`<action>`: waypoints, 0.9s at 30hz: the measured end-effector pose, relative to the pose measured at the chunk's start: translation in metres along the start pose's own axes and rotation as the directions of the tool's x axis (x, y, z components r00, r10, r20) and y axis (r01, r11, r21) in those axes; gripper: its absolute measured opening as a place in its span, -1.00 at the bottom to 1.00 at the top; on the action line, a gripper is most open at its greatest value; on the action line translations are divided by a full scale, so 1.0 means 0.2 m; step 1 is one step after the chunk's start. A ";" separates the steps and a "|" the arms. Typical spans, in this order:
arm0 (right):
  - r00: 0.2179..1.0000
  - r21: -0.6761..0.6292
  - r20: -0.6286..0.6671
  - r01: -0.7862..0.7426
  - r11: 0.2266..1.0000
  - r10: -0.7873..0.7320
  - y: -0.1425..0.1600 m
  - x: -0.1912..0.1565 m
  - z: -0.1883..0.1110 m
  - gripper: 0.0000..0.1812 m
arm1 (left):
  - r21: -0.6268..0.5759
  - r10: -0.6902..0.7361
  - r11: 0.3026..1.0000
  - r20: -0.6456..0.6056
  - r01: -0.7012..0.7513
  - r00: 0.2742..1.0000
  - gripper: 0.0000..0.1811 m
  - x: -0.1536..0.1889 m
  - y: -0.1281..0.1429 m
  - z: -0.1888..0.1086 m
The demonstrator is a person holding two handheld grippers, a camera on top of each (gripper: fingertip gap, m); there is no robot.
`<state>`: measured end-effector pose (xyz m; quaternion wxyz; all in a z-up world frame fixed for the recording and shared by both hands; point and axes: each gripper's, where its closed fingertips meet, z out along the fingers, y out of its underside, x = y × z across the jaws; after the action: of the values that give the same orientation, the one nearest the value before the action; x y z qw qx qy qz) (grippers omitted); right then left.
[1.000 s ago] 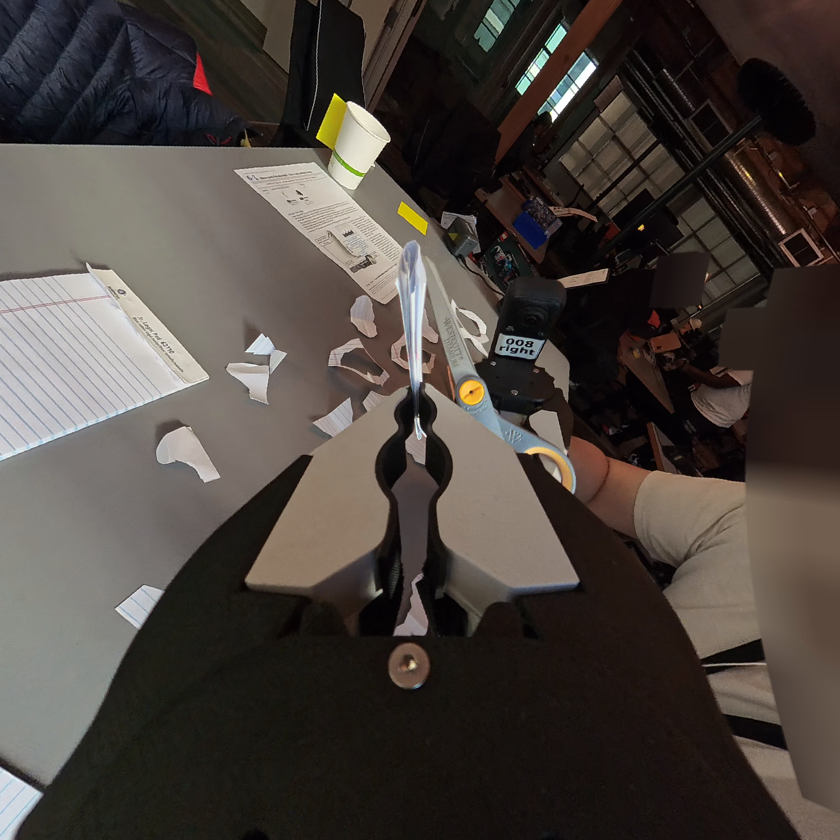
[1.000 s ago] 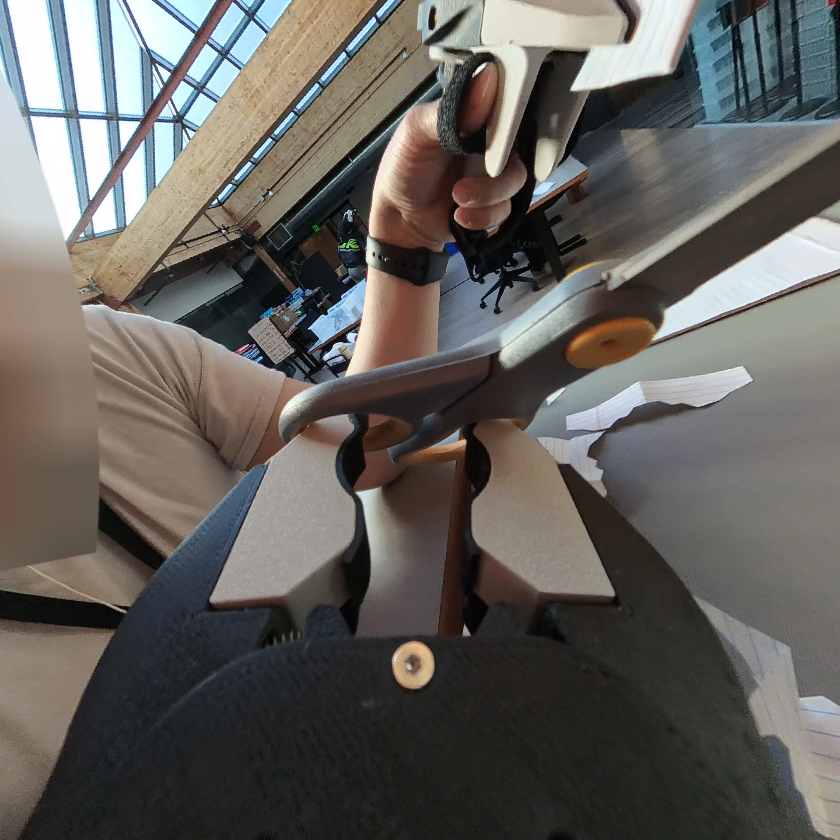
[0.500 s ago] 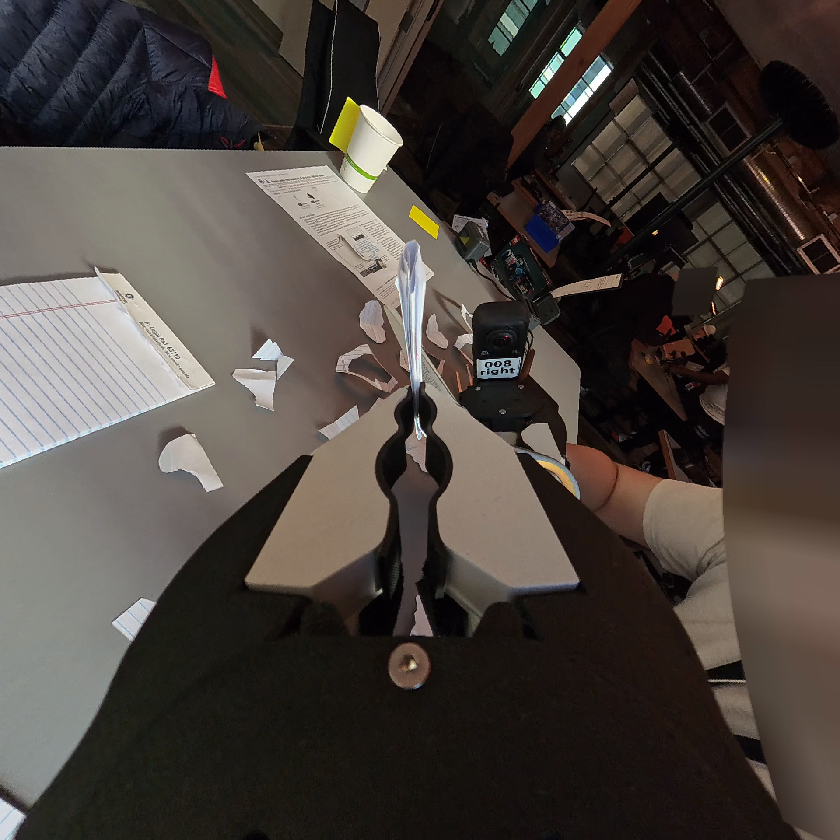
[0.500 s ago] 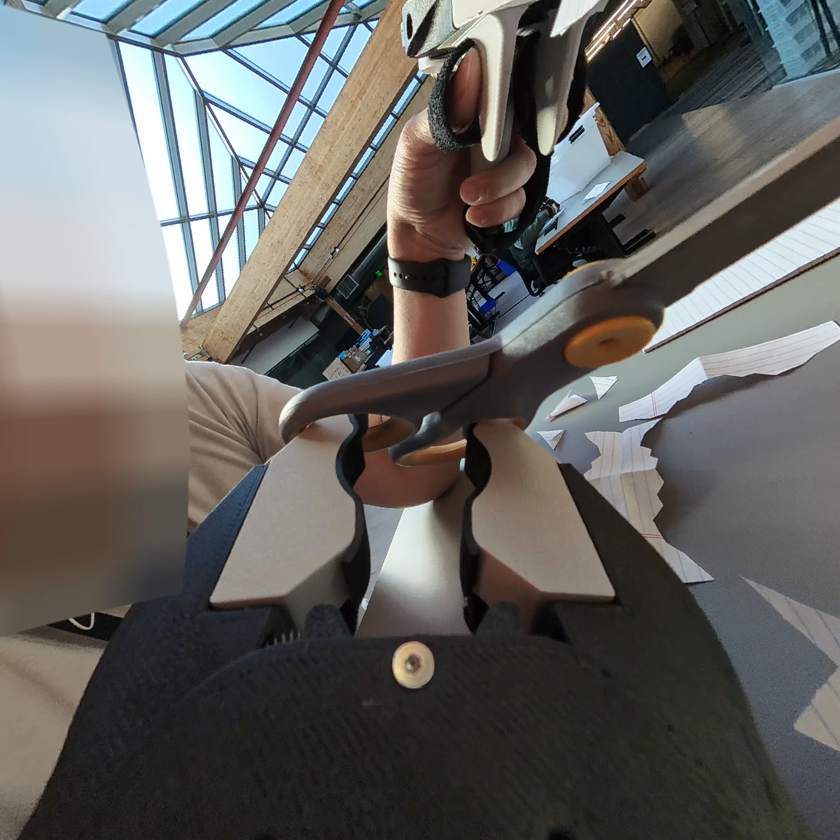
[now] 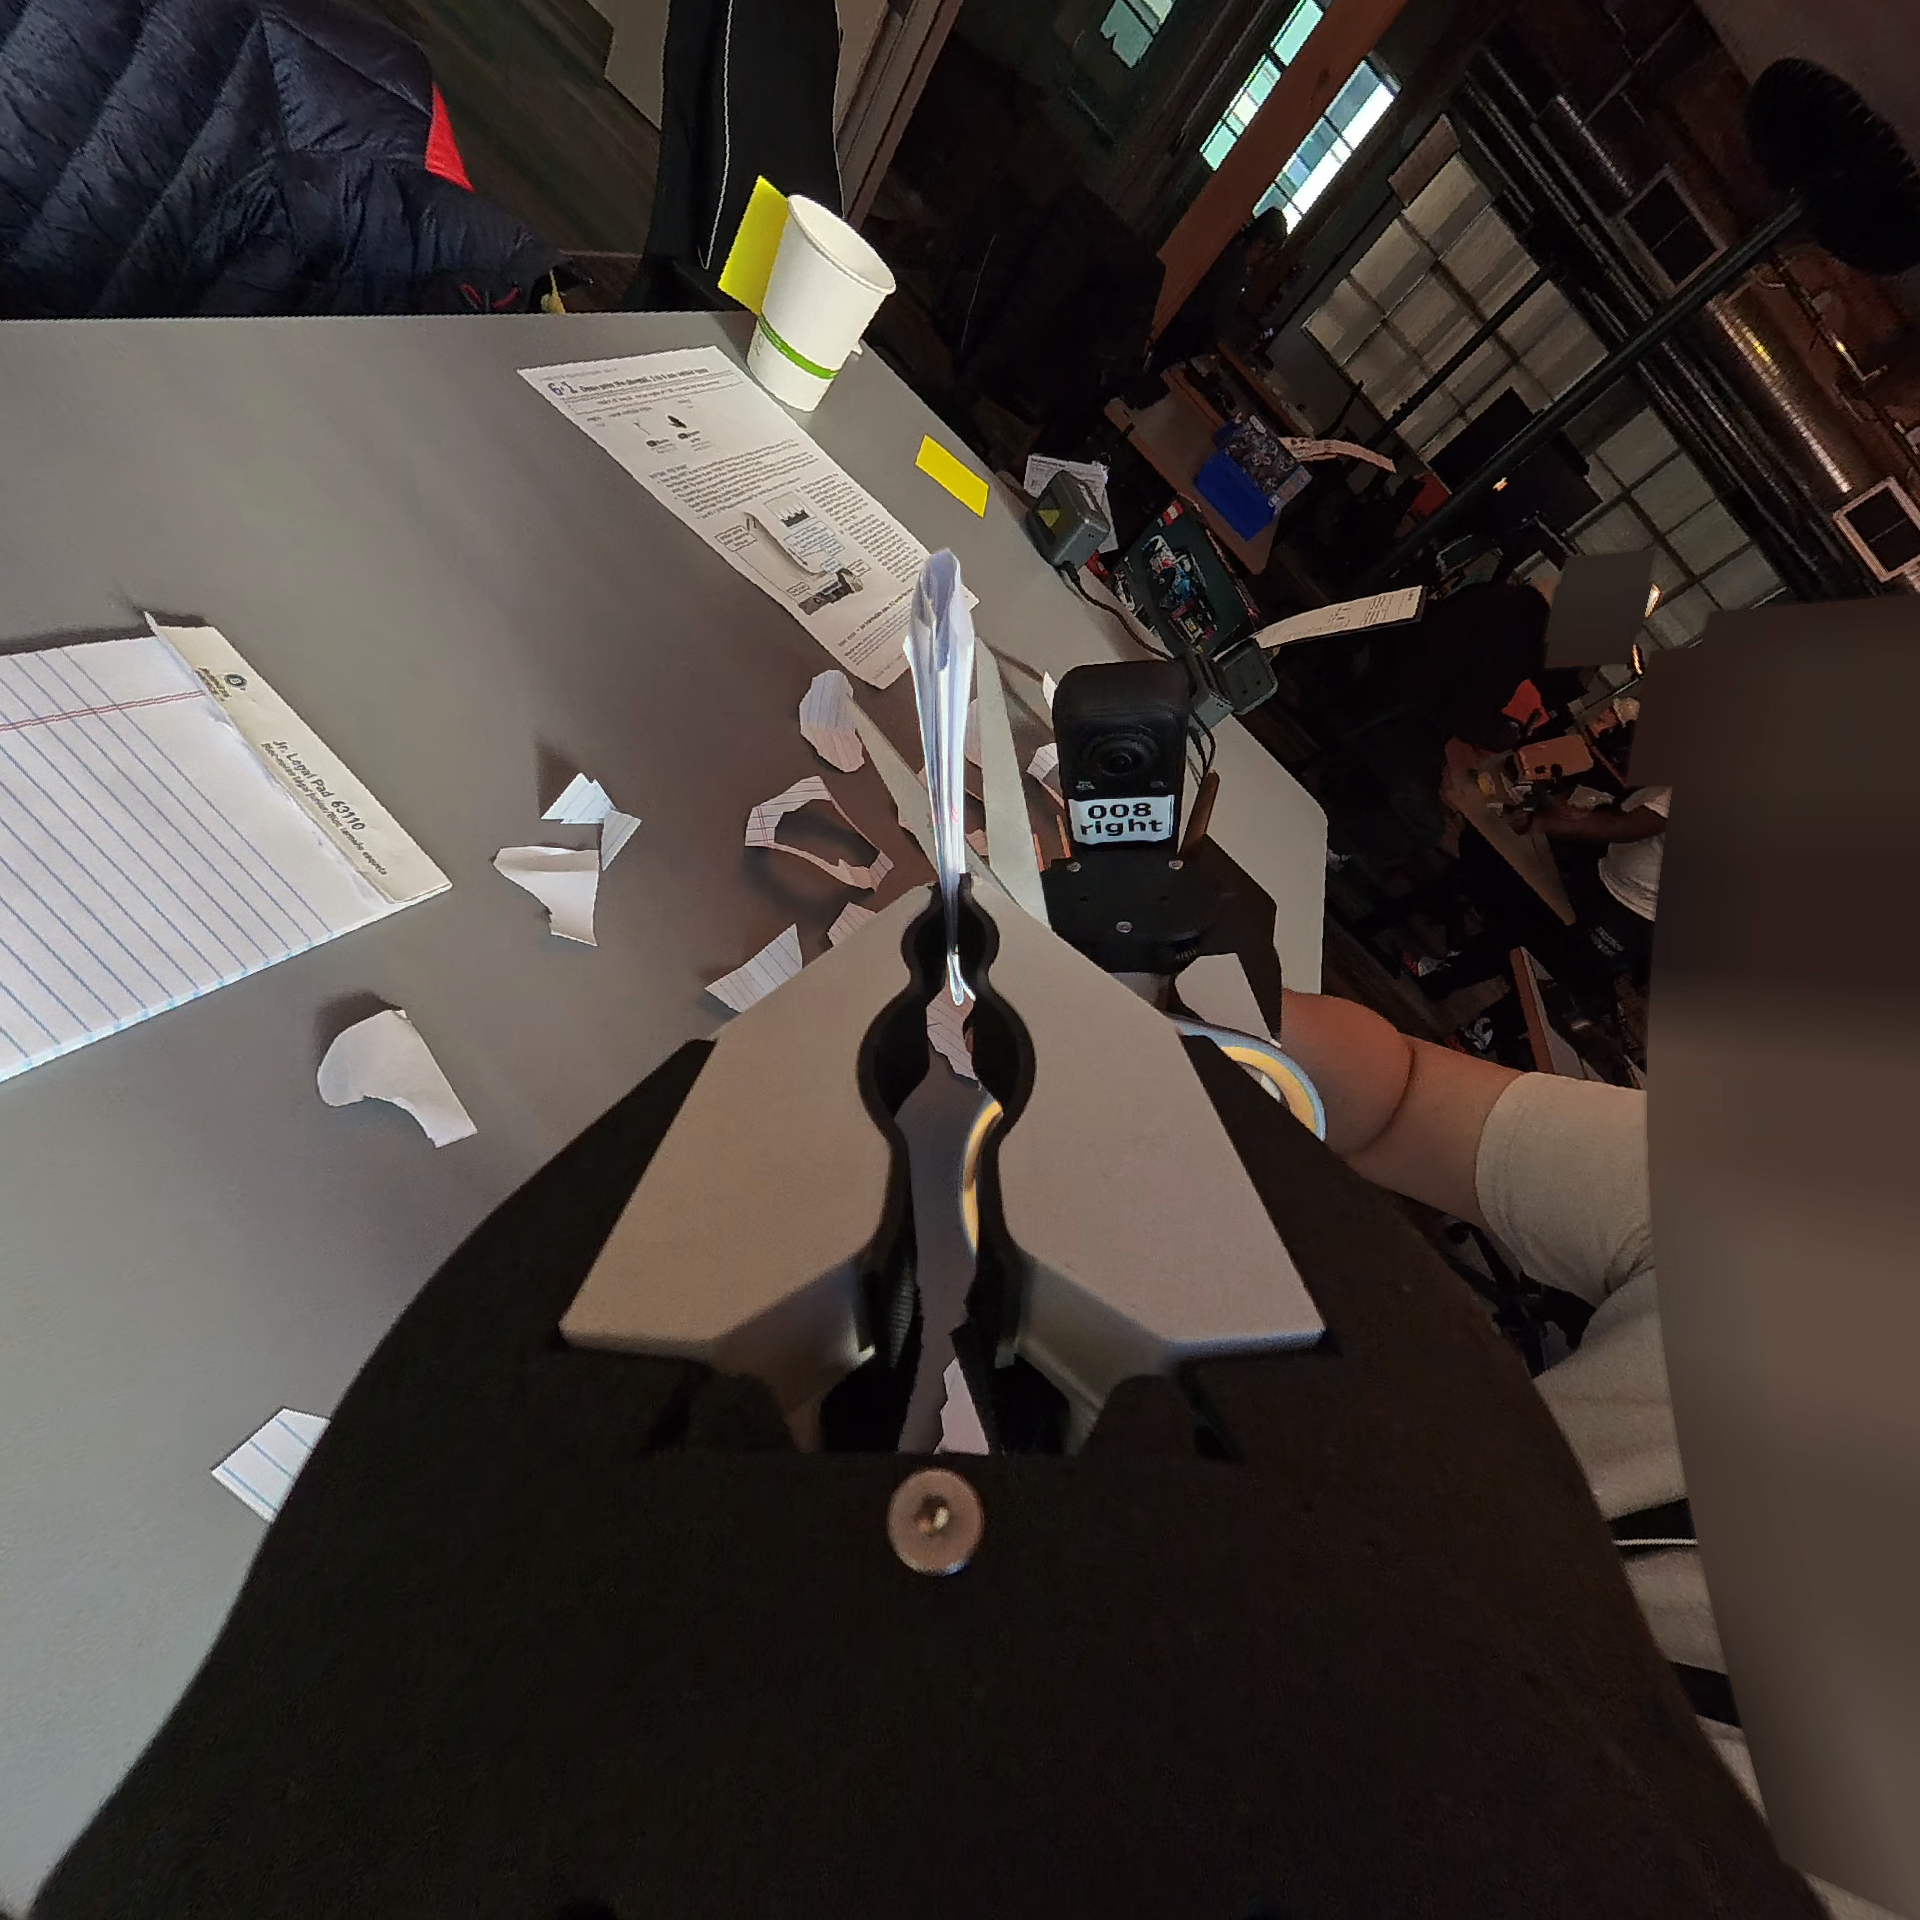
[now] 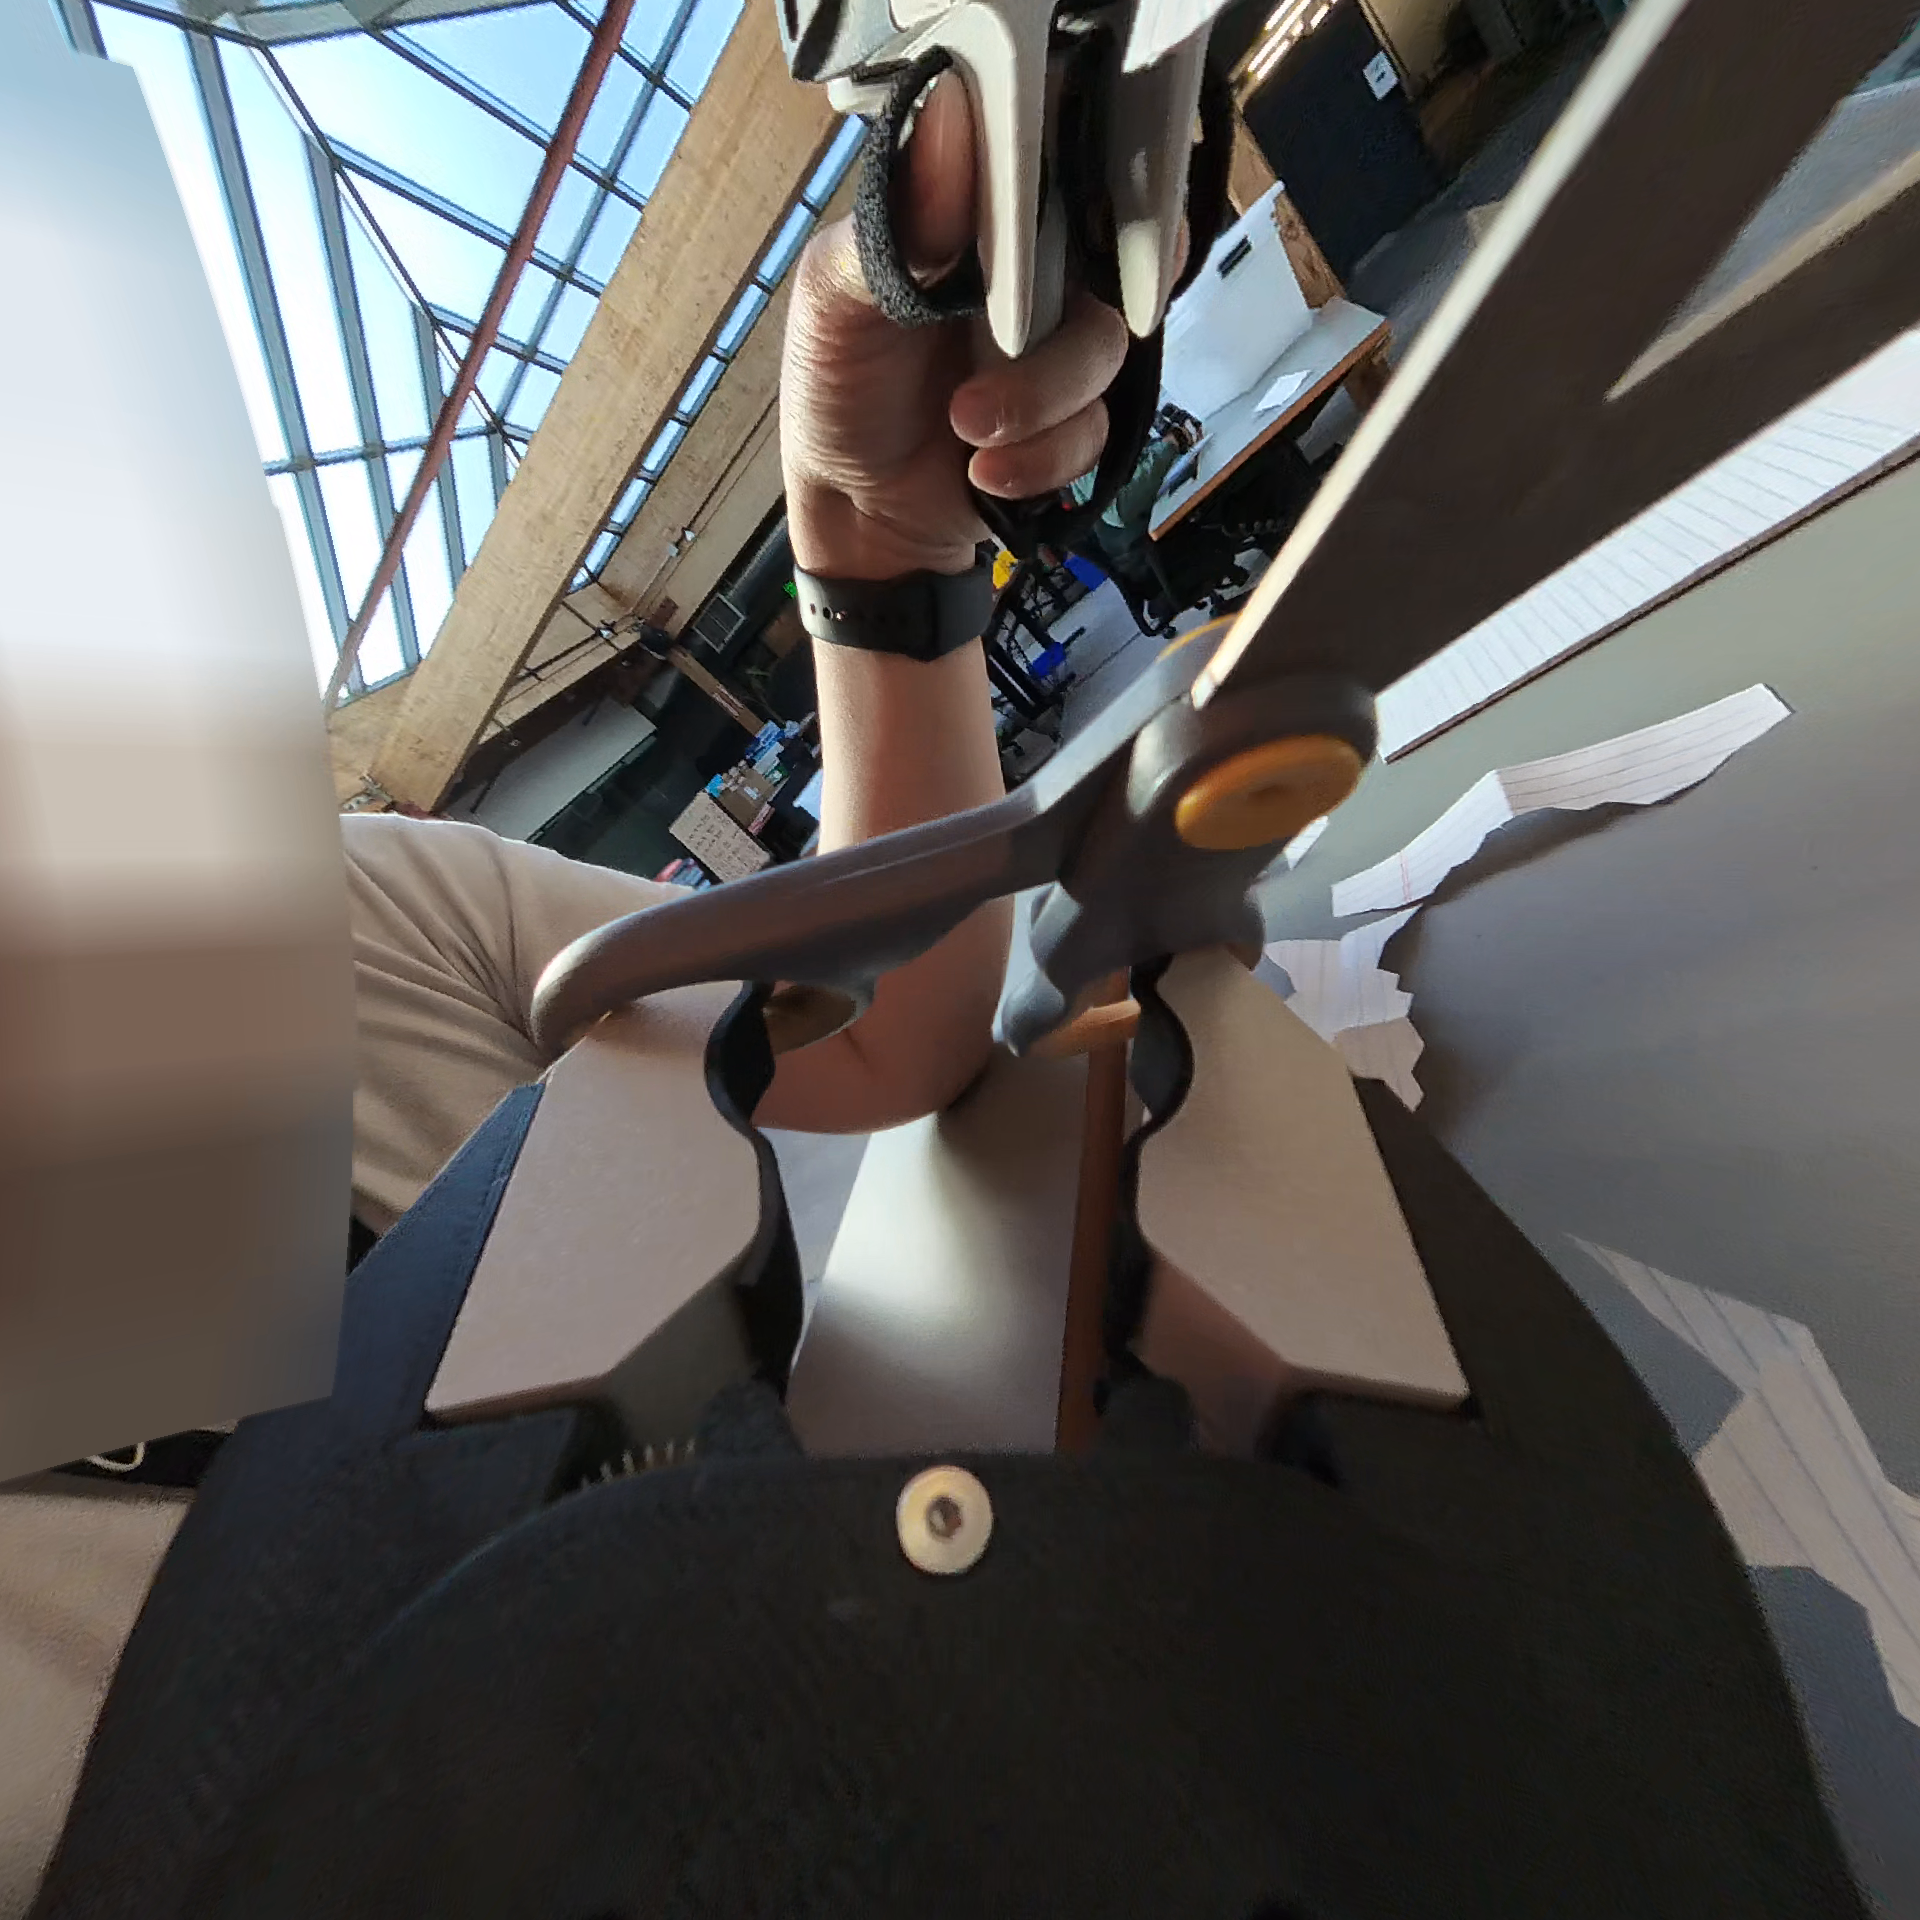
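Note:
My left gripper (image 5: 951, 914) is shut on a strip of lined paper (image 5: 940, 727), held edge-on and sticking up above the grey table (image 5: 312, 468). My right gripper (image 6: 945, 1023) holds grey scissors with an orange pivot (image 6: 1257, 790) by the handles, one handle against each finger, with the jaws spread apart. In the left wrist view the scissor blades (image 5: 1003, 790) stand open on either side of the strip, with the right gripper's camera (image 5: 1117, 748) just behind. The left gripper and the hand holding it (image 6: 914, 416) show at the top of the right wrist view.
Several cut paper scraps (image 5: 561, 883) lie on the table. A lined legal pad (image 5: 125, 831) is at the left, and a printed sheet (image 5: 727, 488), yellow note (image 5: 951, 475) and white paper cup (image 5: 816, 301) are at the far side. A dark jacket (image 5: 208, 156) is beyond the edge. My hands' fingertips stand some 12 cm from each other.
The right gripper has turned to face the left one, and its jaws have spread. The scissor blades have opened around the paper strip. The left gripper still holds the strip.

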<state>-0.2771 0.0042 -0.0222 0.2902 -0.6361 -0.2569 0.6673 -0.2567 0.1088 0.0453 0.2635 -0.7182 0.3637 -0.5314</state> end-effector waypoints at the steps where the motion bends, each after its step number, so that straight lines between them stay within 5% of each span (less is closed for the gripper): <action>1: 0.999 -0.028 -0.035 0.024 0.999 -0.025 0.01 0.02 0.00 -0.26 | -0.005 -0.002 1.000 0.001 0.002 1.000 -1.00 0.00 0.00 0.00; 6: 0.973 -0.261 -0.168 0.109 0.959 -0.157 0.14 0.08 -0.01 -0.38 | -0.033 -0.035 0.999 0.004 0.035 0.999 -1.00 -0.05 0.04 -0.01; 10: 0.995 -0.212 -0.058 0.061 0.975 -0.075 0.14 -0.01 0.04 -0.43 | -0.039 -0.053 0.998 -0.038 0.051 0.998 -1.00 -0.04 0.04 0.01; 15: 0.976 -0.332 -0.143 0.111 0.937 -0.166 0.24 0.08 0.05 -0.44 | -0.035 -0.068 0.997 -0.075 0.065 0.995 -1.00 -0.01 0.04 -0.02; 27: 0.979 -0.363 -0.102 0.129 0.923 -0.177 0.28 0.02 0.11 -0.52 | -0.058 -0.077 0.996 -0.077 0.072 0.994 -1.00 -0.01 0.05 0.02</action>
<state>-0.3029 -0.0322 -0.0634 0.2386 -0.6989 -0.4018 0.5414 -0.2558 0.1048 0.0342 0.2089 -0.7167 0.3614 -0.5586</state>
